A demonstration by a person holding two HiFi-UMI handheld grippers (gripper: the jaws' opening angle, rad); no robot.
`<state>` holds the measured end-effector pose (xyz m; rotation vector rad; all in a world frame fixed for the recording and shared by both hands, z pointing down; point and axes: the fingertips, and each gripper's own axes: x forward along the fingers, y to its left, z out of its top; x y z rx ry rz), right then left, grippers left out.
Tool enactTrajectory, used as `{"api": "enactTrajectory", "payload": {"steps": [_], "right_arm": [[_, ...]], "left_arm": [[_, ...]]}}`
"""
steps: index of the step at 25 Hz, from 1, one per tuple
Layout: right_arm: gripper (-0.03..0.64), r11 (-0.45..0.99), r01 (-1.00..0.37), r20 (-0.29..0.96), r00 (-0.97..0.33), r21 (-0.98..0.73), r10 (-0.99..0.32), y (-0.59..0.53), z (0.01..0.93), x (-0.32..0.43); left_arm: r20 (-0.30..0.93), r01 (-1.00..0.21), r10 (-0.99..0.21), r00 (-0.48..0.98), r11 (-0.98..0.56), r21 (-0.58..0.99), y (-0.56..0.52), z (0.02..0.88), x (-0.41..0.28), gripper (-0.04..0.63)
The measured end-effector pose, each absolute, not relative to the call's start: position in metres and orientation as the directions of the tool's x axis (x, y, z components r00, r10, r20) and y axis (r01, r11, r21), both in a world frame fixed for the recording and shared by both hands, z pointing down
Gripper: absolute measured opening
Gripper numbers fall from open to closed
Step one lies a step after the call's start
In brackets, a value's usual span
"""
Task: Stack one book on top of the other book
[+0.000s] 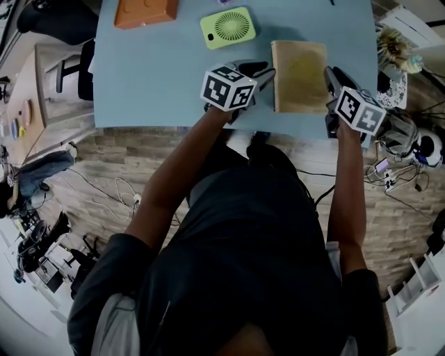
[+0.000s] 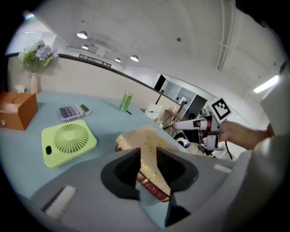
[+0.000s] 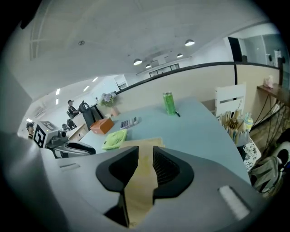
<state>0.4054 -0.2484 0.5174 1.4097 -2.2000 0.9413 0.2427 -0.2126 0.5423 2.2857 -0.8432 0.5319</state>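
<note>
A: Two things I need, nearest first. How did the left hand-held gripper point(image 2: 147, 153) stand?

B: Its jaws stood a narrow gap apart, and the pads pressed on nothing I could see. It sat at the left edge of the tan book point(image 1: 300, 76), whose near corner showed through the gap.

A: And the right hand-held gripper point(image 3: 145, 152)?

B: Much the same at the opposite edge. The jaws were a little apart and not clamped, and the tan cover filled the slit between them. So the book lay between the two, one at each side.

A: Where was the book itself?

B: Flat and cover up, near the front edge of the pale blue tabletop point(image 1: 160, 76), with a gold emblem on the cover. A dark red band point(image 2: 152, 186) with gilt marks ran beneath its near side. I could not tell whether that was the second book or only a binding.

A: And beyond it?

B: A flat green fan point(image 1: 228, 26) lay near the book, farther back and to the left. An orange box point(image 1: 144, 10) sat farther left again. Behind those were a calculator point(image 2: 73, 111) and an upright green can point(image 2: 126, 101). A vase of flowers point(image 2: 35, 68) stood in the far left corner.
</note>
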Motion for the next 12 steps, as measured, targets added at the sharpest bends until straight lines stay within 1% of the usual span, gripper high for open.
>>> {"api": "enactTrajectory", "payload": {"steps": [6, 12], "right_arm": [[0.086, 0.376, -0.861, 0.478, -0.504, -0.342, -0.719, -0.256, 0.441, 0.384], [0.086, 0.483, -0.816, 0.325, -0.572, -0.317, -0.753, -0.247, 0.352, 0.361]], "left_arm": [[0.495, -0.692, -0.505, 0.707, -0.637, 0.339, -0.219, 0.482, 0.204, 0.167], [0.43, -0.714, -0.59, 0.683, -0.662, 0.226, -0.211, 0.415, 0.164, 0.166]]}}
